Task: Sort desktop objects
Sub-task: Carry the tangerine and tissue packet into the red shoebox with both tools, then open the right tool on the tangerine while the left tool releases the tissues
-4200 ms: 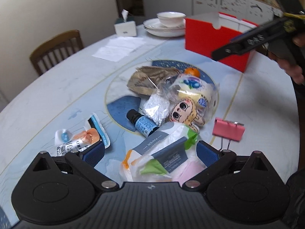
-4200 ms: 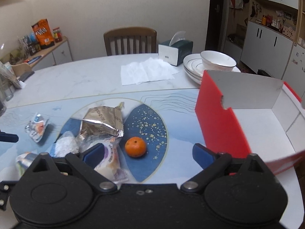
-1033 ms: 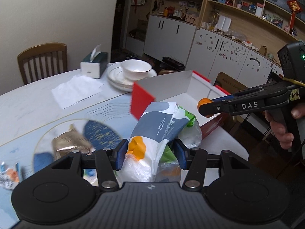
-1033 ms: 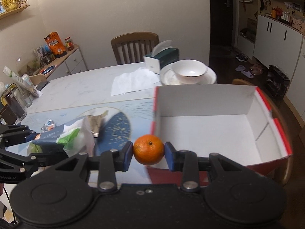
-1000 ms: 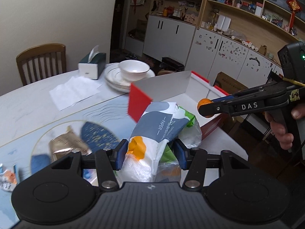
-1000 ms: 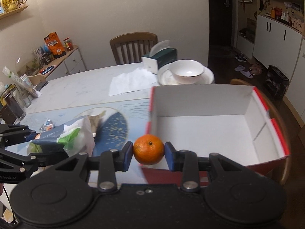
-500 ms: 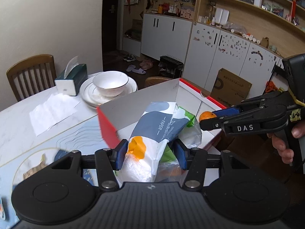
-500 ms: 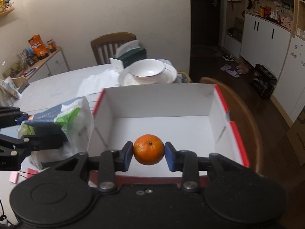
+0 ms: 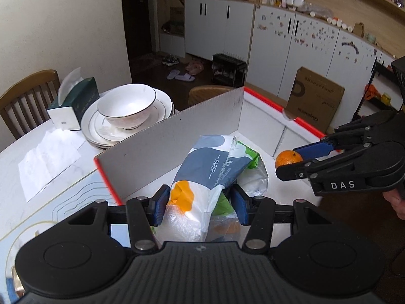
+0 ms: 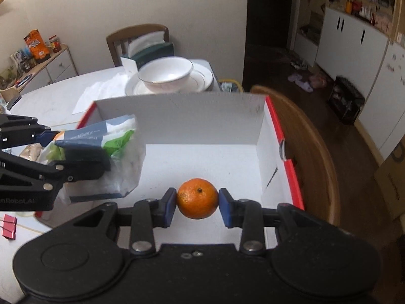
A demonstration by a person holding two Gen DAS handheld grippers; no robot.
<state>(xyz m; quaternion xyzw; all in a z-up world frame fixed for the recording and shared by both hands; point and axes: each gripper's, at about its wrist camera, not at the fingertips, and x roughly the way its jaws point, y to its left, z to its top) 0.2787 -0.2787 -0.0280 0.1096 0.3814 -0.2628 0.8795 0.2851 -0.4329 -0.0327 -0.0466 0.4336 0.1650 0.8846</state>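
Observation:
My left gripper point(image 9: 200, 206) is shut on a pack of paper tissues point(image 9: 210, 172) in a plastic wrap, printed blue, orange and green. It hangs over the left part of the red box point(image 9: 177, 136) with white inner walls. My right gripper point(image 10: 197, 202) is shut on a small orange point(image 10: 197, 198) above the box floor point(image 10: 202, 157). In the right wrist view the left gripper point(image 10: 83, 152) and its tissue pack point(image 10: 114, 149) come in from the left. In the left wrist view the right gripper point(image 9: 293, 163) with the orange point(image 9: 287, 158) shows at the right.
Behind the box stand a white bowl point(image 9: 126, 106) on stacked plates point(image 9: 101, 129), a green tissue box point(image 9: 73, 103) and paper napkins point(image 9: 48, 157). A wooden chair back point(image 10: 319, 157) curves along the box's right side. A pink binder clip point(image 10: 7, 226) lies at the left.
Both grippers have moved from the table's middle over the open box, each still holding its item. The box now fills the middle of both views, and the snack pile has left view.

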